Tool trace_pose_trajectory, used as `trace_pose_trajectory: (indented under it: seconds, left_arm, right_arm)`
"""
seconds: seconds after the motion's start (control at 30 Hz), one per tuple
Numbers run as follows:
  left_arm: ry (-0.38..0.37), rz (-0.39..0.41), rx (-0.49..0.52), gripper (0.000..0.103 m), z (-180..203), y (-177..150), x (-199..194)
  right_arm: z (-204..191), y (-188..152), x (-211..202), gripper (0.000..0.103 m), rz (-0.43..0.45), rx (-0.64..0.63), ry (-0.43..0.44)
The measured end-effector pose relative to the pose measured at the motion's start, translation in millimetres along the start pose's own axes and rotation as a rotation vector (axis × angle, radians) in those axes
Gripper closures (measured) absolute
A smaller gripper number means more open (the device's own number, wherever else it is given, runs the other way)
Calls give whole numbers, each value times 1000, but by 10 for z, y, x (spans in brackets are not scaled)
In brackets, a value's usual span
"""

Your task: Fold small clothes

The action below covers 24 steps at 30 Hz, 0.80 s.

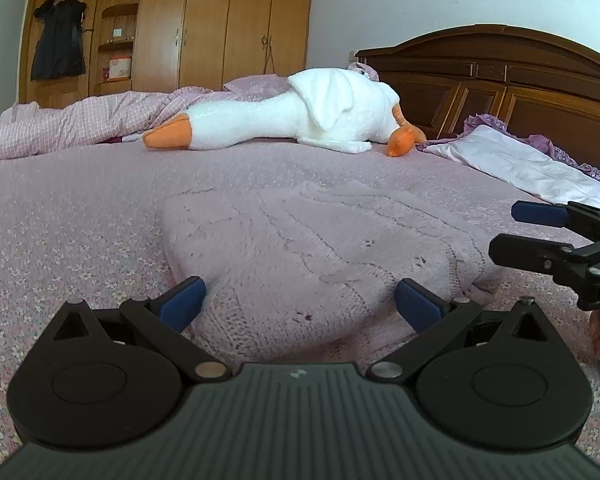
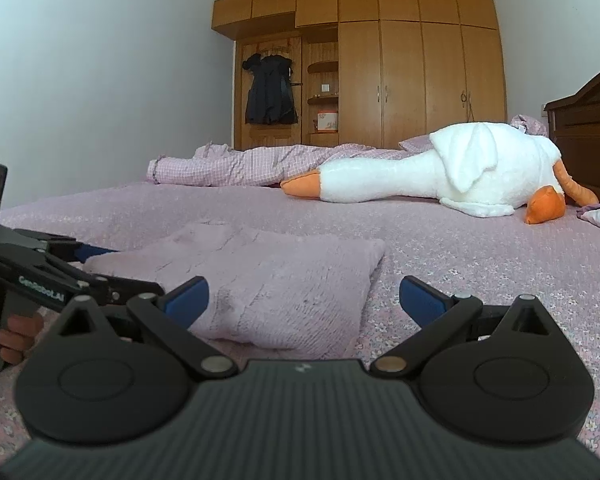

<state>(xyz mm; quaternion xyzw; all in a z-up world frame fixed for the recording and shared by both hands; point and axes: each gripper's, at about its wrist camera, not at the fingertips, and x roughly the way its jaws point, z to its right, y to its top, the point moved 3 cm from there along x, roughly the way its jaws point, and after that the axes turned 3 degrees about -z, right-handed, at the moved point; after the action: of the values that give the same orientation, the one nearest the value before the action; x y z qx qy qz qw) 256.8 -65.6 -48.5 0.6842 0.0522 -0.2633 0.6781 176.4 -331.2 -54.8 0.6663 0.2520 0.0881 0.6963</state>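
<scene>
Pink knit sweater (image 1: 324,248) is lying folded-ish on the bed (image 1: 80,216), on top of the flowered pink cover, sort of a rounded lump with the near edge right by the camera. Left tongs (image 1: 300,304) are spread wide, 2 blue pads either side of the sweater's near edge, not pinching anything as far as I can see. Whether the pads actually touch the knit, can't tell.

Right tongs (image 2: 304,300) are released too, wide apart. From that side the left pad sits in front of the sweater (image 2: 260,280) and the right pad is over bare bed cover (image 2: 480,264), so they're at the sweater's corner, holding nothing. In the left view the right tongs (image 1: 512,232) poke in from the right edge, just beside the sweater. In the right view the left tongs (image 2: 100,268) come in from the left, with fingers (image 2: 18,336) of a hand on the grip.

Further back there's a big white goose plush (image 1: 300,120) with orange beak and feet, a checked quilt (image 1: 72,120), a pillow (image 1: 520,164) by the headboard (image 1: 500,76), and a wardrobe (image 2: 400,72) with a dark coat (image 2: 270,90) hanging on it.
</scene>
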Motion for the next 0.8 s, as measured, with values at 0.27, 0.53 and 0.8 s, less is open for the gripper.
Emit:
trace_pose_trajectory:
  seconds: [0.27, 0.53, 0.8]
  left_arm:
    - [-1, -11, -12, 0, -17, -14, 12]
    - [2, -16, -6, 0, 18, -12, 32]
    - [3, -18, -1, 0, 26, -22, 31]
  right_arm:
    - [3, -4, -12, 0, 3, 2, 0]
    - [0, -6, -14, 0, -3, 1, -4]
    - [-3, -8, -17, 0, -6, 1, -5]
